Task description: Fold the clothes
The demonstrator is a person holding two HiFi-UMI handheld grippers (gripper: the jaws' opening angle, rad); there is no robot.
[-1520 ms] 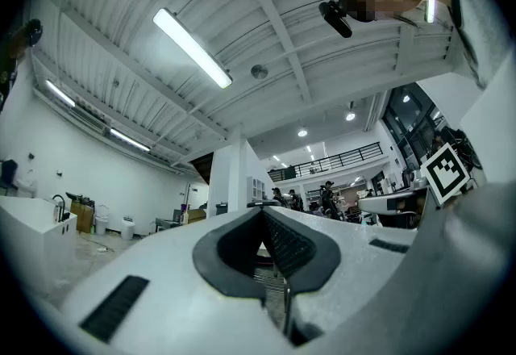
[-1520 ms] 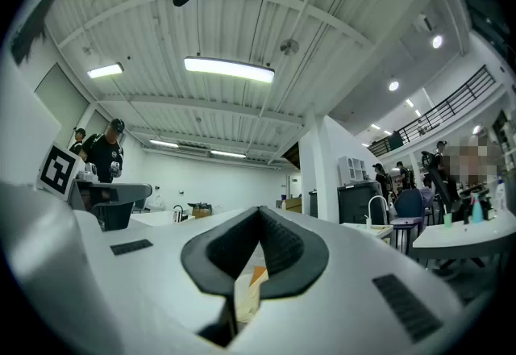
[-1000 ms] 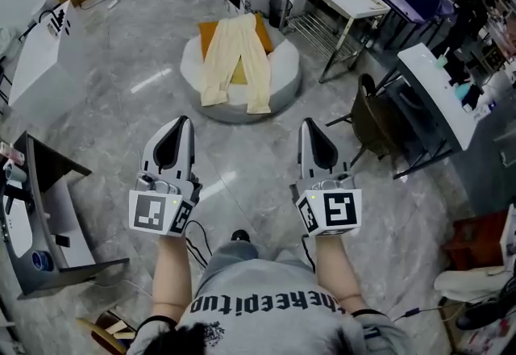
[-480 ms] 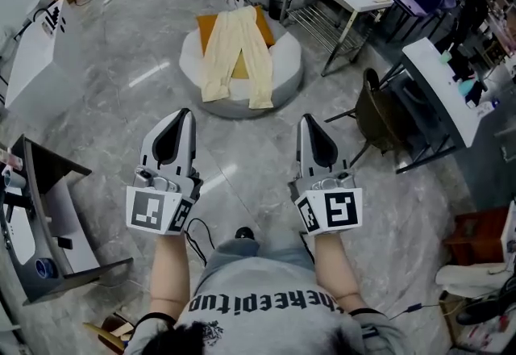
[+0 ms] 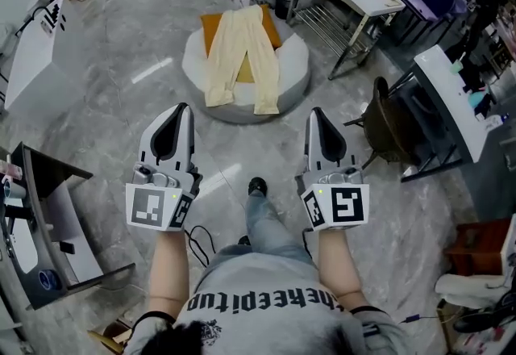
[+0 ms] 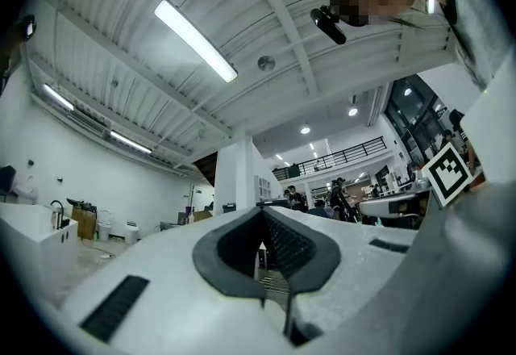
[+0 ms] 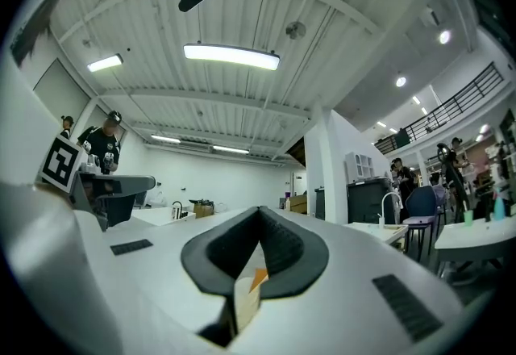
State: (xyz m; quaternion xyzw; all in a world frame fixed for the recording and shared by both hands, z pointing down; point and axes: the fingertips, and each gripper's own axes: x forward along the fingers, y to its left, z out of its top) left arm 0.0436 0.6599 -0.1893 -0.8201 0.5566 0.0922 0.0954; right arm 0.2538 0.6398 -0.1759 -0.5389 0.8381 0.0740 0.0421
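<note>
The grey marble floor [image 5: 105, 87] fills the head view, and on it, well ahead of the person, sits a round white platform [image 5: 294, 79]. The pale yellow trousers [image 5: 242, 55] lie flat across it. Their long axis runs from the far side toward the person, leaning slightly to the left at the near end. The waist is at the far end, on an orange cushion [image 5: 211, 27], and the two legs spread in a narrow inverted V, with the cuffs at the platform's near edge.

Against the picture from a second ago, the platform and trousers look a little larger and nearer, and one jean-clad leg now reaches forward between the grippers, its dark shoe [image 5: 257, 185] planted further ahead than before.

Both bare forearms stretch straight forward, side by side and apart, well short of the platform. The left gripper [image 5: 184, 107] and the right gripper [image 5: 317, 111] point toward the platform, marker cubes nearest the body. In each gripper view the jaws are pressed together at the tips, nosing up toward the ceiling, and clamp nothing; the clothes are untouched
</note>
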